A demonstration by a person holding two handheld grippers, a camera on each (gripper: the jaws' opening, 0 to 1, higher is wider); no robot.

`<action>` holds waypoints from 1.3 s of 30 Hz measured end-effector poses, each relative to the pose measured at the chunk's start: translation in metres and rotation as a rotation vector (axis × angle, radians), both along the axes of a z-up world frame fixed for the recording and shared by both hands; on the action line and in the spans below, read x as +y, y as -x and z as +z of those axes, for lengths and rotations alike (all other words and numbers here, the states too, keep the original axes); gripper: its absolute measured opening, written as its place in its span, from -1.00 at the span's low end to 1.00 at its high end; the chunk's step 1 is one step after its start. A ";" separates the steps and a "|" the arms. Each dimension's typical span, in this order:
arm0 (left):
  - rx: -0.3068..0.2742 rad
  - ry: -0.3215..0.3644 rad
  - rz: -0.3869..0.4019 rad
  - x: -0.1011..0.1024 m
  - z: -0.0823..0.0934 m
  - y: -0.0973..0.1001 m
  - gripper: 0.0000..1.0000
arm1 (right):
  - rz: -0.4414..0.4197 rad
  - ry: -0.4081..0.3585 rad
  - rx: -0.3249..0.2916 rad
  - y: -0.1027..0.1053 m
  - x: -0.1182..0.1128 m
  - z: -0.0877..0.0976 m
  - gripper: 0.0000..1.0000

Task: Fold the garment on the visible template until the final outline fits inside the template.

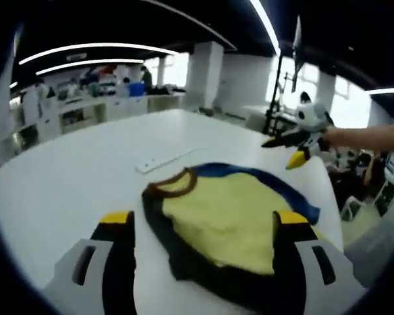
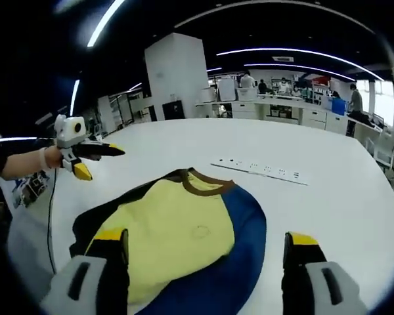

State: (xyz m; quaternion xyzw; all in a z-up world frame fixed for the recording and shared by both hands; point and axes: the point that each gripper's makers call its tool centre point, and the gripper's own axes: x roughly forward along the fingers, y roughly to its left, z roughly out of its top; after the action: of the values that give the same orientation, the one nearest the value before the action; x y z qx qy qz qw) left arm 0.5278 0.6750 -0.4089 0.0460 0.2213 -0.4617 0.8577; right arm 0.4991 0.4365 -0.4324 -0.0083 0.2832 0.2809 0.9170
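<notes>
A: Desk (image 1: 65, 177) first, white and wide. In the left gripper view, what lies on it?

B: A yellow garment (image 1: 230, 223) with a brown collar at its 10 o'clock end, resting on a dark blue template (image 1: 295, 193) whose edge shows at 1 to 3 o'clock of the cloth. A white power strip (image 1: 161, 161) lies beyond the collar at 11 o'clock.

A: And the left gripper (image 1: 203, 226)?

B: Its jaws stand wide apart, nothing between them but the garment lying below. The right gripper (image 1: 295, 147) hovers at 2 o'clock, off the cloth, holding nothing; I cannot tell how far it is open.

A: Right gripper view?

B: The left gripper (image 2: 95, 157) hangs at 9 o'clock over bare desk (image 2: 354, 210). The garment (image 2: 171, 236) sits centre on the template (image 2: 246, 230), collar toward 12 o'clock, the power strip (image 2: 259, 169) at 1 o'clock. The right gripper (image 2: 207, 252) has its jaws spread wide, empty.
</notes>
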 end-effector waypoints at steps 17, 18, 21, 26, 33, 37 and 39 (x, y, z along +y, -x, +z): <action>0.009 0.053 0.020 0.009 0.006 0.034 0.53 | -0.050 -0.013 0.026 0.049 -0.013 -0.003 0.90; 0.008 0.056 0.019 0.008 0.007 0.038 0.52 | -0.053 -0.019 0.026 0.053 -0.012 -0.003 0.89; 0.008 0.062 0.017 0.010 0.007 0.044 0.48 | -0.060 -0.017 0.032 0.062 -0.014 -0.004 0.88; 0.013 0.079 0.027 0.015 0.006 0.058 0.47 | -0.075 -0.022 0.051 0.077 -0.016 -0.009 0.85; 0.021 0.098 0.036 0.024 0.002 0.074 0.44 | -0.094 -0.031 0.072 0.098 -0.015 -0.015 0.75; 0.019 0.076 0.014 0.024 -0.002 0.080 0.41 | -0.114 -0.035 0.080 0.106 -0.017 -0.016 0.73; 0.014 0.077 0.010 0.024 -0.002 0.081 0.40 | -0.127 -0.042 0.088 0.111 -0.018 -0.018 0.71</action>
State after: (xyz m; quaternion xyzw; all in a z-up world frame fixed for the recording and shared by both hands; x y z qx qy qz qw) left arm 0.4469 0.6993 -0.4109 0.0087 0.2097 -0.4658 0.8596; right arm 0.3878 0.4187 -0.4505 0.0411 0.3170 0.2283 0.9196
